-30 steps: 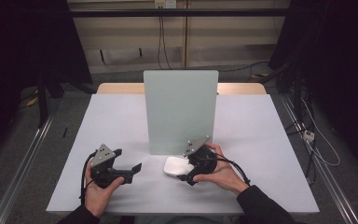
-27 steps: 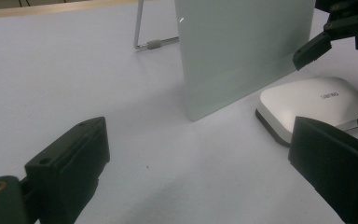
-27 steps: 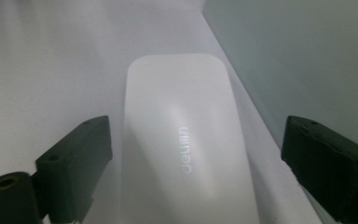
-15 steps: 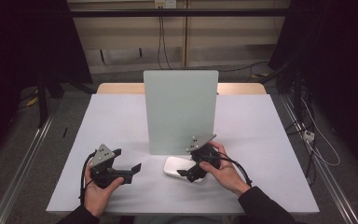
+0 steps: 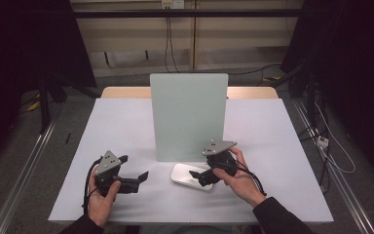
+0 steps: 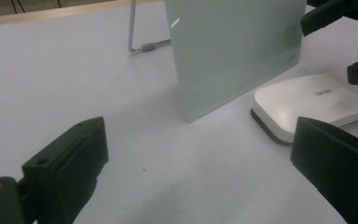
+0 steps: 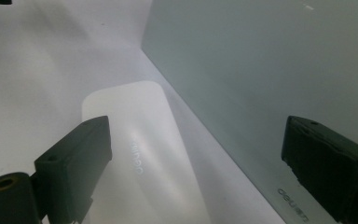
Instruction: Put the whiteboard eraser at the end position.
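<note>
White box (image 5: 187,175) closed, contents hidden | right gripper (image 5: 200,176) above, jaws apart

The high view is dim at its edges, the surroundings nearly black, while the tabletop (image 5: 126,126) is evenly lit, perhaps from overhead; soft shadows lie under both hands; the picture is slightly soft; in the right gripper view the white box (image 7: 140,140) glares pale and blurred; near fingers (image 6: 70,163) in the left gripper view look out of focus.

A flat white rounded box (image 5: 191,176) lies just before the upright pale-green board (image 5: 188,116).
</note>
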A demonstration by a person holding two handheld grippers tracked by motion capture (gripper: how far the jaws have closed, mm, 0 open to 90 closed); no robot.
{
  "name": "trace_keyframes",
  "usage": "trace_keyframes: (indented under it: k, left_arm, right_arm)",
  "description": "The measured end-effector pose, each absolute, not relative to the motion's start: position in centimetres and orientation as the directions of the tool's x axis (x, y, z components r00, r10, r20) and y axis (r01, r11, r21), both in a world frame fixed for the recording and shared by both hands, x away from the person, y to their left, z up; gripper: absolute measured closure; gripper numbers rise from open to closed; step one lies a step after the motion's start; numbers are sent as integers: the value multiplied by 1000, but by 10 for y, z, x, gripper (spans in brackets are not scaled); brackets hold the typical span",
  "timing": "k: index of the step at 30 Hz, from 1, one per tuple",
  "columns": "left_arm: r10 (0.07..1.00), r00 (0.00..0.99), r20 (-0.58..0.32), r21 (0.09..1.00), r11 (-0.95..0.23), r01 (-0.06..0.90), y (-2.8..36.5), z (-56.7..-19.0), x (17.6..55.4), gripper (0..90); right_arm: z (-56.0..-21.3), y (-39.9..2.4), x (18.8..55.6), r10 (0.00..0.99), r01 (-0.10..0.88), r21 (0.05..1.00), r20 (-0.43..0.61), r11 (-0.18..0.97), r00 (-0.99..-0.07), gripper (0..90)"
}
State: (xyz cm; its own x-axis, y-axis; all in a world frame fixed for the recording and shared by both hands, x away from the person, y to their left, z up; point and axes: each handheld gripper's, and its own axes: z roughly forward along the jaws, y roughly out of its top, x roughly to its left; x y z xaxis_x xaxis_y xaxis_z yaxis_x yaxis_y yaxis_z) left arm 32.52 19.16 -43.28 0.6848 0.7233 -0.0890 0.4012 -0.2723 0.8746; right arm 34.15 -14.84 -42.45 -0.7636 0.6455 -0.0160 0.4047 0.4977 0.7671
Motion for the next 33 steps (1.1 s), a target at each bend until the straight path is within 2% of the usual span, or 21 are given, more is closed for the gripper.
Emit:
trace_keyframes:
  k: [10, 33]
  left_arm:
    - [719, 689, -95, 873, -272, 405, 190, -433, 327, 37]
    - [738, 667, -104, 872, -255, 418, 193, -432, 327, 41]
  right_arm:
    - [-423, -169, 339, 727, 435, 801, -1, 412, -687, 77]
    - [-427, -215, 325, 817, 457, 832, 7, 315, -577, 80]
